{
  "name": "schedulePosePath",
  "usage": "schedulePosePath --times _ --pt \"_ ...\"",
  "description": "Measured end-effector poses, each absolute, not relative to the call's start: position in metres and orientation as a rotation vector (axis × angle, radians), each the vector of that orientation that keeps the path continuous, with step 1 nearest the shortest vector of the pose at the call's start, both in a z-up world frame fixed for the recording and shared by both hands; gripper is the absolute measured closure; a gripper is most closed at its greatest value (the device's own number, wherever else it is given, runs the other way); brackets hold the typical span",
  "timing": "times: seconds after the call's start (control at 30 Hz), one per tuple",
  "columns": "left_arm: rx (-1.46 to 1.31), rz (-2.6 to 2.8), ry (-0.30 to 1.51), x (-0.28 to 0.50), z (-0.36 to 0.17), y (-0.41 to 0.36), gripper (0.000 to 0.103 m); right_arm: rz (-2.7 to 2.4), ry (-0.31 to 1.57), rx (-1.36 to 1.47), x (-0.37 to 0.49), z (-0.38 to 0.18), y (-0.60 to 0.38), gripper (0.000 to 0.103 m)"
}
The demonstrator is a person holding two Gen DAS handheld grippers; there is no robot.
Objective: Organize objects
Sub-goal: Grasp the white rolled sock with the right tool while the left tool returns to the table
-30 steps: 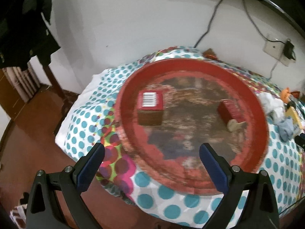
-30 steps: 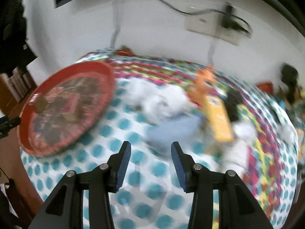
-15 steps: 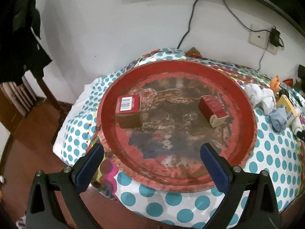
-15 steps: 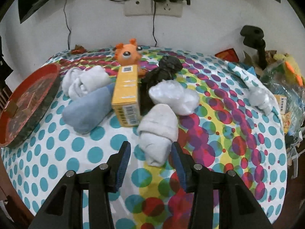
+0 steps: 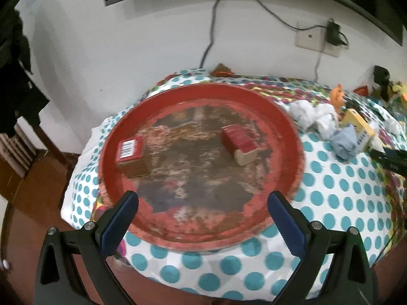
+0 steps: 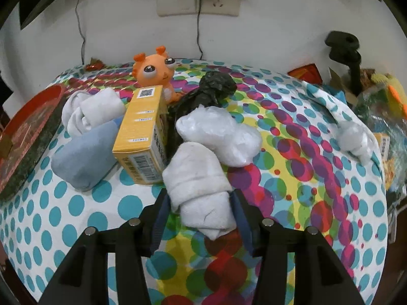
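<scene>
Table (image 6: 76,218) under polka-dot cloth. Red round tray (image 5: 287,132) at 9 o'clock of the clutter, two small boxes in it. Left gripper (image 5: 203,218) spread wide, empty, over tray's near rim. Rolled white sock (image 6: 198,185) at 6 o'clock of yellow carton (image 6: 142,127), lying between the right gripper (image 6: 199,218) pads; jaws opening, not yet pinching. Likely soft, light, squashy; take mid-roll so it stays bundled.
</scene>
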State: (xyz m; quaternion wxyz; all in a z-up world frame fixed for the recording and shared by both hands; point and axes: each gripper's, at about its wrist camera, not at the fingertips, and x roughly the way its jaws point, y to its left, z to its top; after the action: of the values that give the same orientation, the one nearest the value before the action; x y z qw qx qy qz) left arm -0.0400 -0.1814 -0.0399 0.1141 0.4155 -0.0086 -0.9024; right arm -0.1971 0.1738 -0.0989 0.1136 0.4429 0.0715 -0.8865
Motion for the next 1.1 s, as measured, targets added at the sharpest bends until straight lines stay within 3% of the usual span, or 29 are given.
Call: schedulePosePath --times 0.27,0.47,1.1 --pt "1.249 -2.701 -0.17 -0.058 -0.032 -0.125 0.001 -2.572 0.208 1.251 -0.202 -0.102 0.171 0.051" --pt "1.316 -2.773 -0.195 -0.074 -0.037 -0.081 0.001 -2.57 0.178 1.233 -0.199 -0.101 0.177 0.06" --pt "1.501 -2.912 -0.304 -0.143 -0.073 0.006 0.001 -2.616 0.106 1.255 -0.197 -0.103 0.209 0.06"
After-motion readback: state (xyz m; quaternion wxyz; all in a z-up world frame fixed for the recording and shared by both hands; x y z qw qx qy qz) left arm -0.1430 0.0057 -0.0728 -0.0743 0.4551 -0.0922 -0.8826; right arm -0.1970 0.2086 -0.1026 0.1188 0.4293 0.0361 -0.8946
